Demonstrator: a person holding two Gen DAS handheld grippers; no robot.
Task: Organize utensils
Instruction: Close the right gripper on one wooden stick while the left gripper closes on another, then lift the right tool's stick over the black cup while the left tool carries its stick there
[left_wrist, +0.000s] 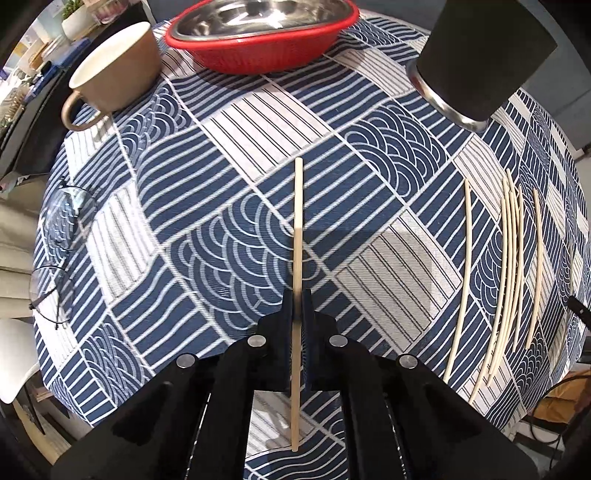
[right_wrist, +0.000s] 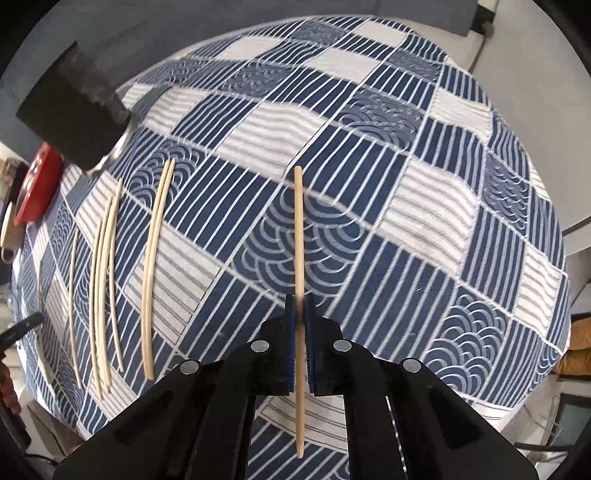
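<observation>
Partly, each hand-held gripper hides its clamped chopstick.

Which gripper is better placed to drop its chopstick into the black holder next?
A close call, leaning left. Both the left gripper and right gripper are shut on a chopstick. The black holder looks nearer and larger in the left view than in the right view.

blue-white patterned tablecloth, red basket
</observation>
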